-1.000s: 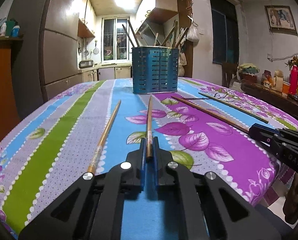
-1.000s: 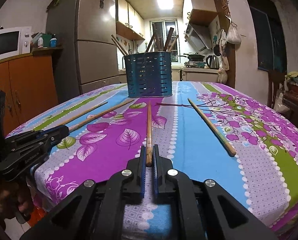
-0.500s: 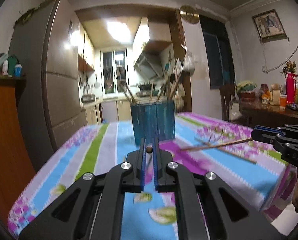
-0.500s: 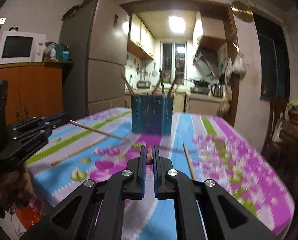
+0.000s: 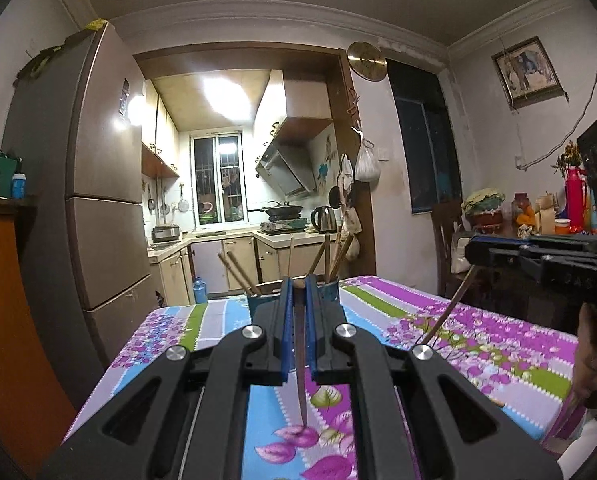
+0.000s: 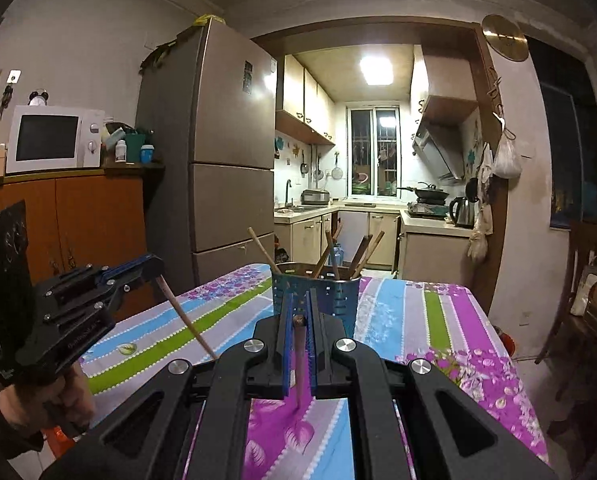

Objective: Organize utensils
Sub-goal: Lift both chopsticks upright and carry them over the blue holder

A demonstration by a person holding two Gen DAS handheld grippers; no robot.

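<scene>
2 grippers, each clamped on 1 chopstick and now carried well above the table; a second ago both sticks lay flat on the cloth with the jaws just closing on their near ends. Judged meaning: pickup is done, and the carry to the holder comes next.

Item 1, left gripper (image 5: 297,294): black frame, blue pads, jaws pinched together on the thick end of the left chopstick (image 5: 301,368). The stick hangs tip-down between the jaws, clear of the cloth. In the right wrist view the same stick (image 6: 186,320) slants down from that gripper (image 6: 152,270), and a hand (image 6: 38,404) grips the handle below.

Item 2, holder (image 6: 316,300): blue cylinder, slotted wall, standing upright at mid-table ahead of both grippers. It already carries about 5 wooden utensils leaning at mixed angles. In the left wrist view it is mostly hidden behind the jaws.

Item 3, right gripper (image 6: 297,322): same build, jaws shut on the blunt end of the right chopstick (image 6: 298,364), which also hangs tip-down, free of the table.

Item 4, table (image 6: 450,320): covered with a smooth cloth, striped blue, green, grey and purple, with a leaf and flower print.

Materials: chopsticks are slim, tapered, brown wood, darker at the tips. Judged handling: light and rigid, but apt to swing in a 1-point pinch, so each tip needs aiming at the holder mouth.
</scene>
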